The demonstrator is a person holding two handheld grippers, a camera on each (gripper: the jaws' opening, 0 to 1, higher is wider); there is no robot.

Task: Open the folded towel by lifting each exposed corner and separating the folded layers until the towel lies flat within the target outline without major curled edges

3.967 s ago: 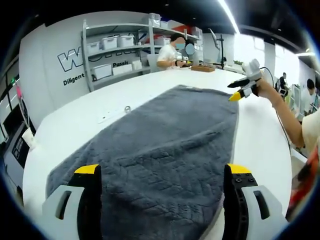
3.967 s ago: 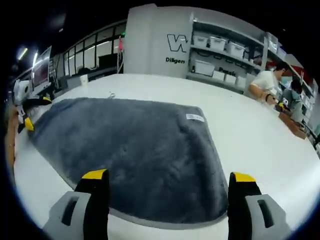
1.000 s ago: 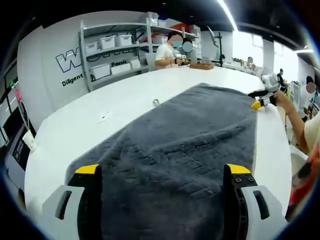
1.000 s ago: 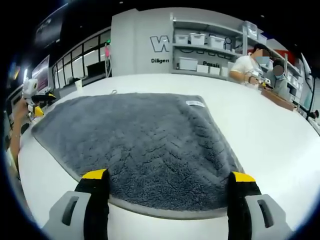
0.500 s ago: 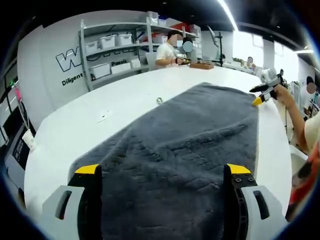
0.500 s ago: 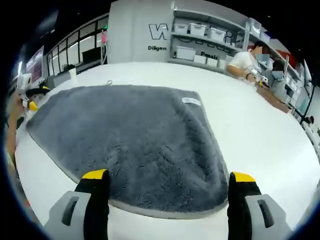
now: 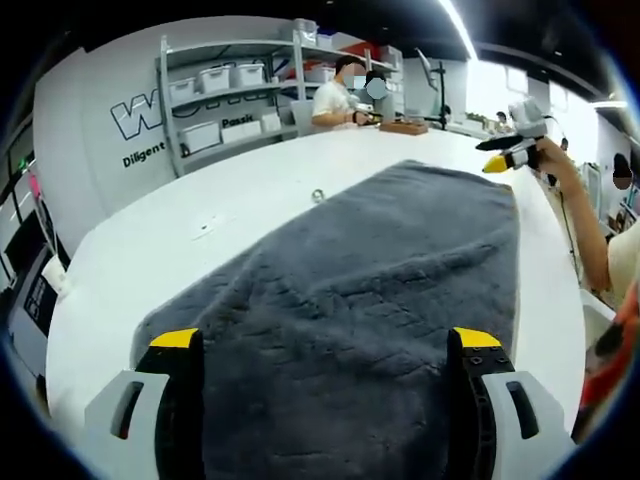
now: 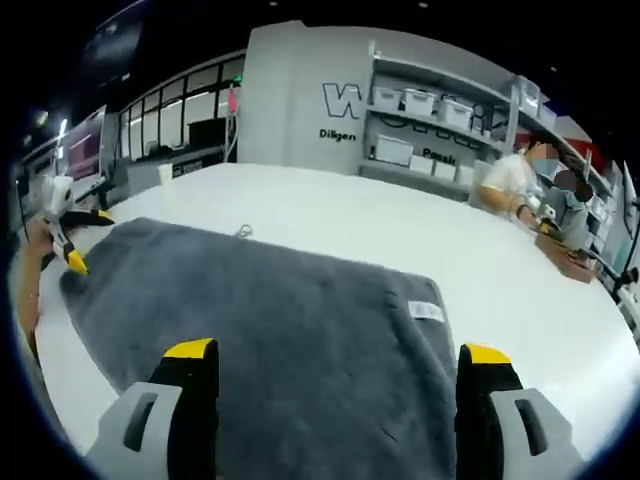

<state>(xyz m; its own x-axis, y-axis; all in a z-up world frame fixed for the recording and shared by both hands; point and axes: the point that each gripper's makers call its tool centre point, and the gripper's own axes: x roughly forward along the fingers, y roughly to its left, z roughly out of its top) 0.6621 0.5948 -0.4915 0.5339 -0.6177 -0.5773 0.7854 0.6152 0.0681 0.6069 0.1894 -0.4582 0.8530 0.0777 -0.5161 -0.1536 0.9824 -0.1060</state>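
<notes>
Towel (image 7: pixel 370 300), dark grey and fleecy, lies spread open across the white table (image 7: pixel 220 210), its white label (image 8: pixel 427 311) showing near one edge. Left gripper (image 7: pixel 325 345) hovers over the near end of the towel with its jaws spread wide, holding nothing. Right gripper (image 8: pixel 330 360) hangs above the opposite end, jaws likewise wide apart and empty. A small metal ring (image 7: pixel 318 196) rests on the table just beside the towel

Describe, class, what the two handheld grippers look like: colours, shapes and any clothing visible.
Each gripper has two grey plastic jaws with black inner faces and yellow tips. In the left gripper view, the right gripper shows a white body, and the person's sleeve is cream.
</notes>
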